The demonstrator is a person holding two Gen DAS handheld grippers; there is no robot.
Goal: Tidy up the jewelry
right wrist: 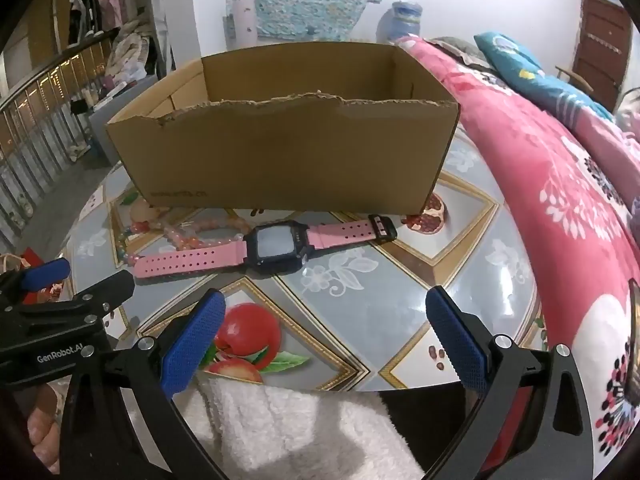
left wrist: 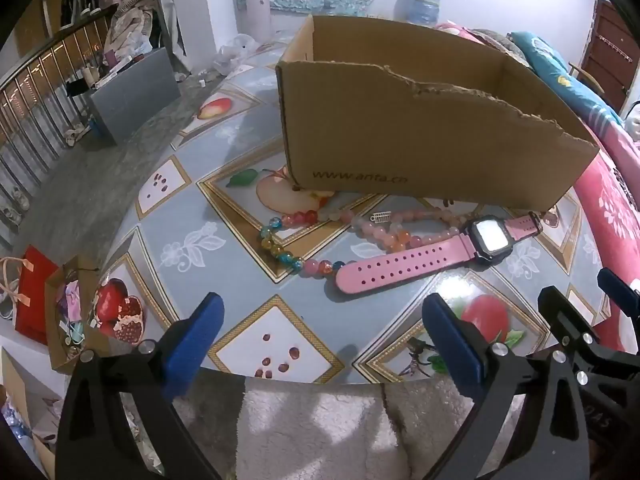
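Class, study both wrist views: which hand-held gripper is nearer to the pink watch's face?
Right, probably. The right hand-held gripper hangs open just short of the watch face, almost in line with it. The left hand-held gripper is open too, off toward the strap's free end.

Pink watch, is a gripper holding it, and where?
No. The pink watch lies on the table. The left gripper and right gripper are open, holding nothing.

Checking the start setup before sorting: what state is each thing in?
Box: upright, open-topped, front rim torn; inside hidden.
Watch: flat on the table, unbuckled, outside the box.
Beads: on the table, partly under the watch strap.
Left hand-held gripper: open, empty.
Right hand-held gripper: open, empty.
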